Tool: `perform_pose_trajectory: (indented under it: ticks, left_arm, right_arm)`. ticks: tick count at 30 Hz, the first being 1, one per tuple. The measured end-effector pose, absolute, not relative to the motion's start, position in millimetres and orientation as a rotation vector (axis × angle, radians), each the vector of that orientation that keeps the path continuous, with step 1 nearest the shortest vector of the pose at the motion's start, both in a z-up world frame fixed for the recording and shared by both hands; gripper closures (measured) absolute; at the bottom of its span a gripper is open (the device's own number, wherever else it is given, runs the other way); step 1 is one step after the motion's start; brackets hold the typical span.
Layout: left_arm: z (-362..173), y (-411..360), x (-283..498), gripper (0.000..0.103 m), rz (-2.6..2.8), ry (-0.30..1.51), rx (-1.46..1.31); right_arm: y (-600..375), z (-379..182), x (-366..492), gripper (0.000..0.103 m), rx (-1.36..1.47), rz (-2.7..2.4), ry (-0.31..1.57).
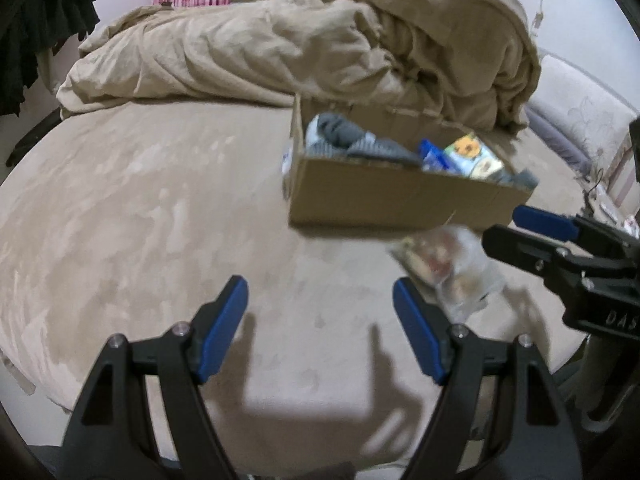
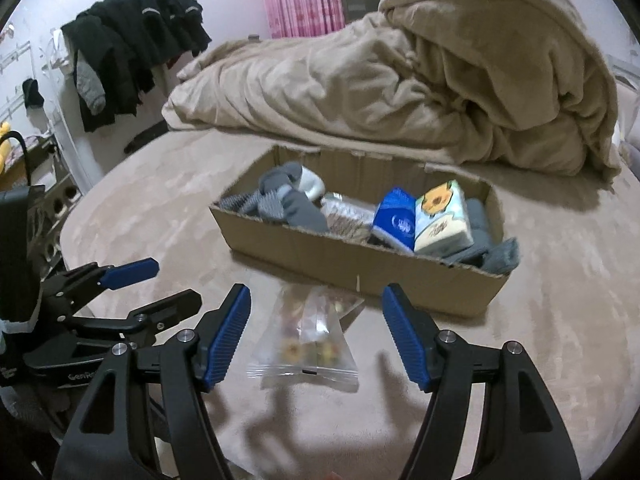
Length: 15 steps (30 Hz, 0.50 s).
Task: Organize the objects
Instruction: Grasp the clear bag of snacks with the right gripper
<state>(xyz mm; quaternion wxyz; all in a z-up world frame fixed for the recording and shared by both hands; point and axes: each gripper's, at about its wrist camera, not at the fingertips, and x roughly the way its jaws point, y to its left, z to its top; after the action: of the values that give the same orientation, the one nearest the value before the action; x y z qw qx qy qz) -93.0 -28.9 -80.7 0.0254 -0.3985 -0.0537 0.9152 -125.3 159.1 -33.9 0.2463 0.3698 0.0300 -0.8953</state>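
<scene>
Right gripper (image 2: 316,330) hovers low over the bed (image 2: 160,200), jaws wide and empty, the clear snack bag (image 2: 310,344) lying between them, just before the cardboard box (image 2: 360,256); left gripper (image 1: 320,320) gapes empty beside it

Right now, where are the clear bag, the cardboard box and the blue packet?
Clear bag (image 2: 310,344): right wrist view, on the bag's middle.
Cardboard box (image 2: 360,264): right wrist view, on its near outer wall.
Blue packet (image 2: 396,220): right wrist view, on its front face.

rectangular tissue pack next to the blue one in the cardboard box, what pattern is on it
Pale pack with an orange flower; clearest in the right wrist view.
</scene>
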Motion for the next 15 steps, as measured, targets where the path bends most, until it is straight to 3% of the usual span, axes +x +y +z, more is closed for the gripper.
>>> perform_pose_trajectory:
  ticks: [7, 15]
  left_arm:
    - [-89.9, -30.6, -97.5, 0.014, 2.829, -0.169, -1.238]
    - [-101.3, -31.6, -105.4, 0.014, 2.806, -0.185, -1.289]
  right_arm:
    - [150.9, -54.5, -137.3, 0.032, 1.079, -2.411, 0.106]
    - [143.2, -78.0, -146.7, 0.032, 1.133, -2.349, 0.118]
